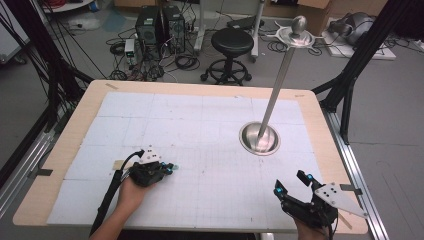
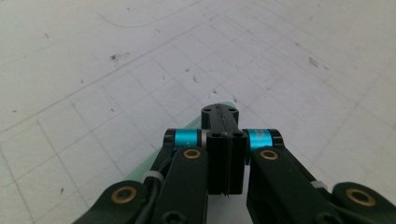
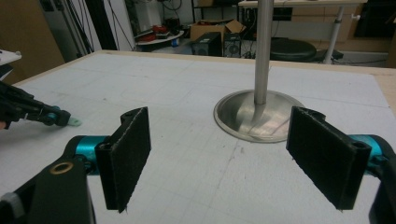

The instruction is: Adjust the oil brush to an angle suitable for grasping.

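Pale-green strip (image 2: pixel 198 122), perhaps paper, sits clenched in left tongs (image 2: pixel 223 140); right tongs (image 3: pixel 219 158) gape, released.

You have two grippers on the table: the left gripper (image 1: pixel 170 167) and the right gripper (image 1: pixel 293 184). There is one metal stand (image 1: pixel 259 138), with one pole and one round base. One thin pale green strip (image 2: pixel 198 122) sits in the left jaws, possibly a flat stick. Behind the table stands one black stool (image 1: pixel 232 42).

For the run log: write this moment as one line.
left gripper: jaws shut on pale green strip | right gripper: jaws open, nothing between | metal stand: upright on table
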